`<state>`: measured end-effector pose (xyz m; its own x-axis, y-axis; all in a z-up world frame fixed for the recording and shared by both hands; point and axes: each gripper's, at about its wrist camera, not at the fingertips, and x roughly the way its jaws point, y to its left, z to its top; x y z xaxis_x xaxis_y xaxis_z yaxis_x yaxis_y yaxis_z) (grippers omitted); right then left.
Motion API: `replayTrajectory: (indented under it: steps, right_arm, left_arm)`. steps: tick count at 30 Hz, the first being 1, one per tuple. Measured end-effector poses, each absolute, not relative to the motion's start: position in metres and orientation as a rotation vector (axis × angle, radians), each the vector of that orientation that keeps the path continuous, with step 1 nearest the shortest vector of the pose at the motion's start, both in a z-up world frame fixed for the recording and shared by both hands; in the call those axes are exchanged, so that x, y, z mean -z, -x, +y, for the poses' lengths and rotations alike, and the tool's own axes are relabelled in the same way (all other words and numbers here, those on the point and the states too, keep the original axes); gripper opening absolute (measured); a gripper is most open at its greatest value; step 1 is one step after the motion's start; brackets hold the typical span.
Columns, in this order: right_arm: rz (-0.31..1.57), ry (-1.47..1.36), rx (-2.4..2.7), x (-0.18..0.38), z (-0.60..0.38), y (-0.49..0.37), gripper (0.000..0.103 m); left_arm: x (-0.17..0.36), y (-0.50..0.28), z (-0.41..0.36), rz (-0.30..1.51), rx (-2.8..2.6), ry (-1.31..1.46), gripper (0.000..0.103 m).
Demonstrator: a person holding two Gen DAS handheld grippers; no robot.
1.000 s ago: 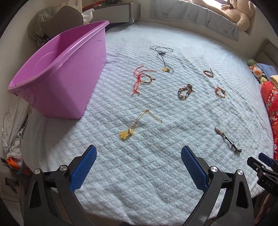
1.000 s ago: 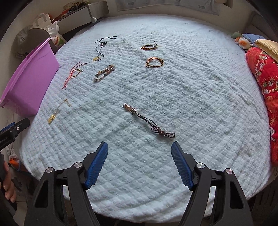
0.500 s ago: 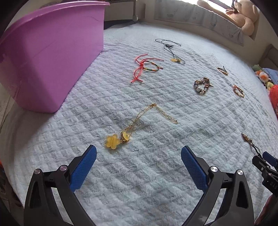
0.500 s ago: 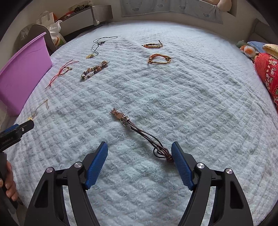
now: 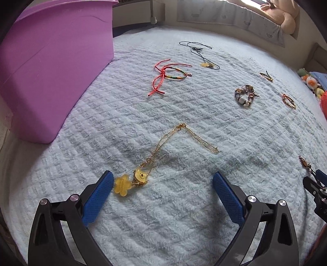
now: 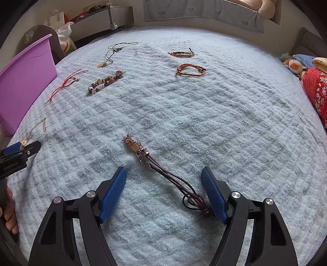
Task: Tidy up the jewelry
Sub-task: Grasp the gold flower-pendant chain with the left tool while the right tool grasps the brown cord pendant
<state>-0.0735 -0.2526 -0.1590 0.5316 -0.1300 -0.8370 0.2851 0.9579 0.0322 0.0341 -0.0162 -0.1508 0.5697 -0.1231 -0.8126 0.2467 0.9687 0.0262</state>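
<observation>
On the pale blue bedspread [image 5: 184,214] lies a gold necklace [image 5: 163,143]. Its yellow flower pendant [image 5: 122,185] sits just inside the left finger of my left gripper [image 5: 163,180], which is open and close above the cover. A dark cord bracelet [image 6: 169,176] with a metal clasp lies between the fingers of my right gripper [image 6: 163,171], also open; its knotted end rests by the right pad. The purple bin [image 5: 51,71] stands at the left. Farther back lie a red string bracelet [image 5: 167,75], a beaded bracelet [image 5: 245,96] and a dark cord necklace [image 5: 202,55].
Two braided bracelets [image 6: 191,69] lie at the back middle. A red patterned pillow [image 6: 316,92] and small plush toys [image 6: 292,63] line the right side. A large plush bear [image 5: 286,16] sits on the ledge behind. The bed's near edge runs below both grippers.
Both grippers have sunk toward the bedspread and moved forward. The flower pendant now lies by my left finger, and the dark cord bracelet now lies between my right fingers. Both stay open.
</observation>
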Motion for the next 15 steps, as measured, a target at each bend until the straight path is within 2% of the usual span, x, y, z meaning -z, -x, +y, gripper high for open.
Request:
replayTrajectory:
  steps: [6,8,10,11,12,13,15]
  right_arm:
    - [0.959,-0.142,0.246,0.158,-0.25,0.07,0.07]
    - [0.956,-0.14,0.235,0.158,-0.248,0.069,0.065]
    - [0.959,-0.118,0.217,0.157,-0.243,0.069,0.052]
    - [0.959,-0.102,0.207,0.157,-0.239,0.069,0.046]
    - [0.958,-0.081,0.203,0.156,-0.235,0.069,0.043]
    - [0.957,-0.07,0.194,0.156,-0.232,0.069,0.037]
    - [0.957,-0.081,0.186,0.156,-0.231,0.069,0.033]
  left_arm:
    - [0.153,-0.039,-0.022,0.932,0.21,-0.159,0.097]
    - [0.152,-0.038,-0.021,0.928,0.213,-0.156,0.095]
    - [0.151,-0.034,-0.022,0.924,0.215,-0.166,0.089]
    - [0.15,-0.031,-0.023,0.92,0.222,-0.176,0.082]
    - [0.15,-0.028,-0.025,0.917,0.237,-0.186,0.074]
    - [0.149,-0.025,-0.027,0.912,0.247,-0.199,0.071]
    - [0.148,-0.021,-0.03,0.909,0.257,-0.211,0.061]
